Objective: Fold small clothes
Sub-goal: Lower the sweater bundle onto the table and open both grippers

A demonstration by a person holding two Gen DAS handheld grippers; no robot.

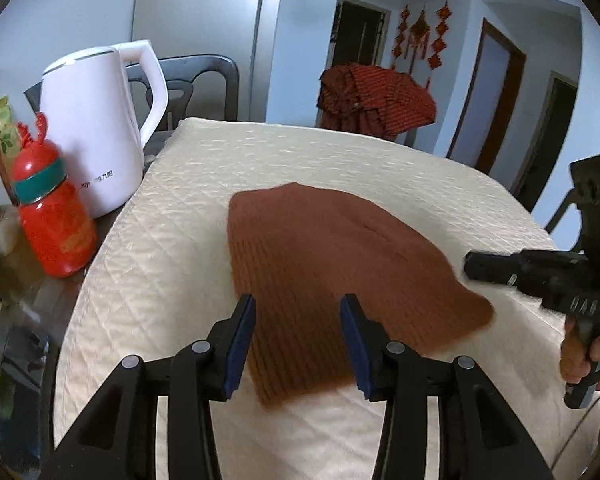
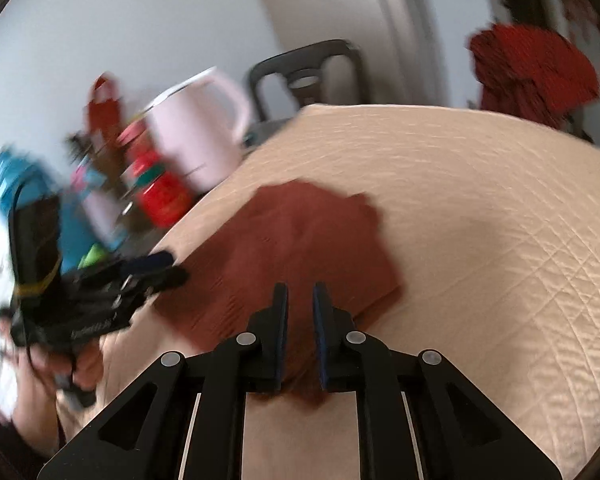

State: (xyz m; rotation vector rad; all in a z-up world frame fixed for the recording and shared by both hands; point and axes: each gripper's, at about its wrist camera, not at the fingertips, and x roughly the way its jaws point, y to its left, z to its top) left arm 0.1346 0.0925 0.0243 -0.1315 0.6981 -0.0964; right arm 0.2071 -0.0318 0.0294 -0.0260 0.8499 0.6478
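Left edge: a red bottle (image 1: 52, 216) and white kettle (image 1: 96, 128) are standing on bare table just beside the cream quilted mat (image 1: 188, 184).

Centre: the rust-brown knit garment (image 1: 320, 264) is lying flat on the mat, looking already folded once, its near edge toward both tools. The left gripper (image 1: 298, 320) is hovering over that near edge, jaws spread wide, holding nothing.

Right: the right gripper (image 2: 300, 312) is hanging above the garment's near corner, jaws narrowed to a slim gap — nothing visibly between them. This view is motion-blurred.

Risks, as judged: pinching the mat along with the knit would be dragging the whole pad; a one-layer pinch would be undoing the fold; a wide leftward sweep could be knocking the bottle or kettle.

Open room: bare mat is lying beyond and to the right of the garment — safest direction for folding.
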